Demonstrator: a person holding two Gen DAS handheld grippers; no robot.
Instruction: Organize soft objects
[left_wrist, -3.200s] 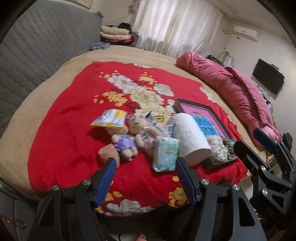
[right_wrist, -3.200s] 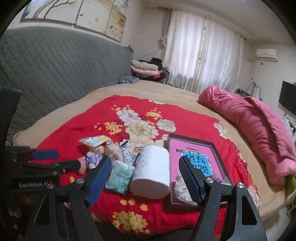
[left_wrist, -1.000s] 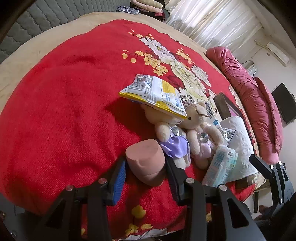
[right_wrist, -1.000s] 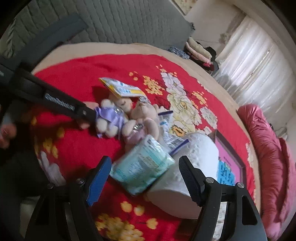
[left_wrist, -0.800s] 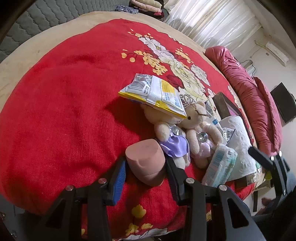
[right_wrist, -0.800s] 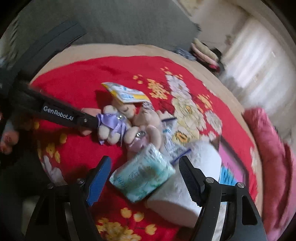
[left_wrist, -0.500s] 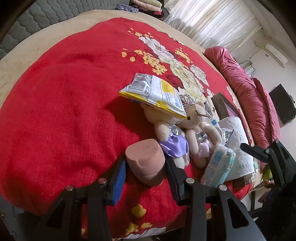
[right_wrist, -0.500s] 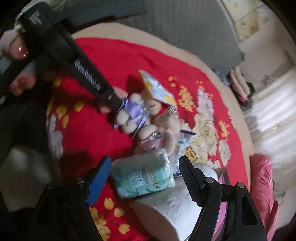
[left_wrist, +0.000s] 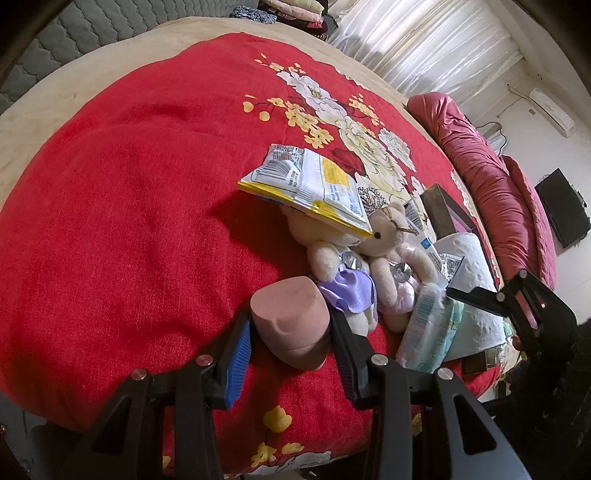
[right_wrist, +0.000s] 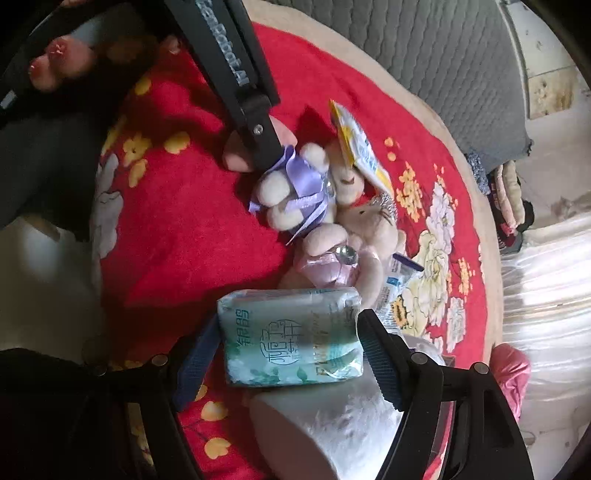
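Bed with red floral blanket (left_wrist: 122, 206), grey quilted headboard (right_wrist: 424, 48) behind. Near edge, one heap: pink heart-shaped cushion (left_wrist: 291, 321), clamped between the fingers of the left gripper (left_wrist: 291, 347); two cream teddy bears (left_wrist: 369, 266), lilac and pink dresses, lying side by side; yellow-white snack packet (left_wrist: 310, 184) resting on their heads; green tissue pack (right_wrist: 291, 336), framed closely by the right gripper (right_wrist: 284, 354), contact uncertain; white paper roll (right_wrist: 332, 424) beneath.
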